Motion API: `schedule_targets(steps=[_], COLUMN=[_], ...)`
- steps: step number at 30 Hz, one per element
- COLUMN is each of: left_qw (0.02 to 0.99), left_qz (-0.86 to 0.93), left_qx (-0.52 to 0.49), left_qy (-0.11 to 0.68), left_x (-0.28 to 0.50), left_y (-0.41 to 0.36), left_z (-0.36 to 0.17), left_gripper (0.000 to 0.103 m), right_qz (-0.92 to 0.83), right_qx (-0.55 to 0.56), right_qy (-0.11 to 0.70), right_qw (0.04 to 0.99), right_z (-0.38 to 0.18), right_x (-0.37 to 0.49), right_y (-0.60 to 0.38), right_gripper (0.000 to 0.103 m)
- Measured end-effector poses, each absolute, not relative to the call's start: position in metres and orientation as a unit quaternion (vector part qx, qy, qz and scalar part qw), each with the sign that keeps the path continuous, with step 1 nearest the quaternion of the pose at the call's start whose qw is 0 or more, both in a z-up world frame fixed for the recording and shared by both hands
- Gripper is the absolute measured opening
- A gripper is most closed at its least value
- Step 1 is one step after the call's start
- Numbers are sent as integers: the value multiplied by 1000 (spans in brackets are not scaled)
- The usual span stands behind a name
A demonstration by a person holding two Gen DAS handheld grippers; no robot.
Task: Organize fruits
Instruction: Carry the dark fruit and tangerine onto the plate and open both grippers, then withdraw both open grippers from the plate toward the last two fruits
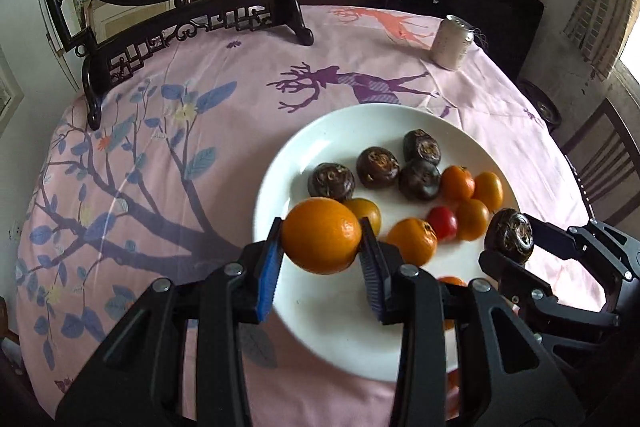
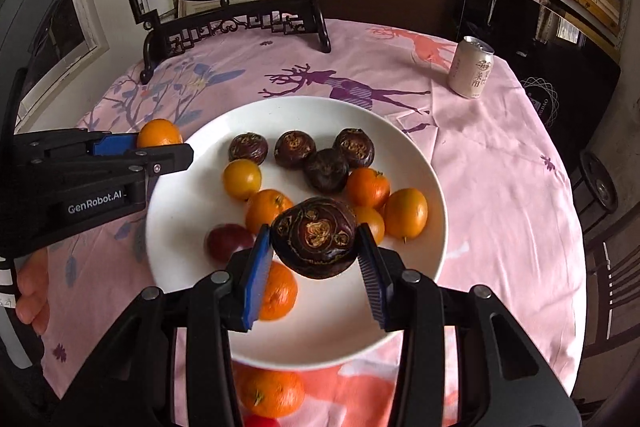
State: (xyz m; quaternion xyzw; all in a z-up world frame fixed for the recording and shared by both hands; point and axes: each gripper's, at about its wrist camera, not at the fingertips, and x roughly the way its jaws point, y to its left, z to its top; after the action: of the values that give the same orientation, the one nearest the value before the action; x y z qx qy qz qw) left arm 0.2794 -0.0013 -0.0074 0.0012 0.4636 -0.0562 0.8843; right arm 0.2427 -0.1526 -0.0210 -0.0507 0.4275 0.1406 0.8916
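1. Left gripper (image 1: 321, 235) is clenched on an orange (image 1: 321, 235), fingers (image 1: 267, 277) pressing both sides. It is held clear above the near-left rim of the white plate (image 1: 320, 131).
2. Right gripper (image 2: 316, 243) is clenched on a dark water chestnut (image 2: 314, 239), held above the middle of the plate.
3. The plate carries four more chestnuts, several small orange fruits and a red one. Another orange (image 2: 272, 393) lies on the surface (image 2: 500, 187) just off the near rim.
4. Risk: both fruits are round and pinched near the fingertips, so a jolt probably rolls one out.
5. Risk: a drop onto the packed pile likely scatters fruit over the rim.
6. Risk: the grippers are close together, so crossing paths could knock a fruit loose.
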Motion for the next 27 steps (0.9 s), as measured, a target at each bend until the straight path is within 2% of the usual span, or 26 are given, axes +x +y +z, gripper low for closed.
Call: schedule_targets(steps=[5, 6, 7, 8, 10, 18, 23, 27], left_qw=[879, 879, 881, 887, 896, 912, 921, 913], left_qz=[-54, -50, -45, -38, -33, -51, -63, -69], left_qx=[-4, -2, -1, 0, 0, -23, -17, -35], left_qy=[474, 474, 470, 460, 442, 407, 384, 400], left_x=[301, 303, 304, 303, 297, 224, 149, 110], left_y=[-5, -5, -5, -3, 1, 17, 16, 19], left_z=[-18, -18, -17, -13, -3, 27, 13, -13], left_gripper=[38, 53, 66, 84, 85, 96, 98, 98], right_qz=[150, 154, 153, 146, 136, 133, 132, 121], right_qx=[-42, -40, -40, -42, -45, -36, -2, 7], right_qy=[439, 438, 435, 427, 414, 398, 407, 419], right_qw=[885, 885, 886, 891, 899, 907, 904, 900], right_z=[-32, -33, -34, -32, -25, 5, -22, -50], right_x=[274, 278, 280, 280, 276, 198, 114, 80], right_y=[-147, -146, -146, -147, -151, -174, -179, -172], right_gripper=[43, 45, 54, 55, 62, 63, 66, 66])
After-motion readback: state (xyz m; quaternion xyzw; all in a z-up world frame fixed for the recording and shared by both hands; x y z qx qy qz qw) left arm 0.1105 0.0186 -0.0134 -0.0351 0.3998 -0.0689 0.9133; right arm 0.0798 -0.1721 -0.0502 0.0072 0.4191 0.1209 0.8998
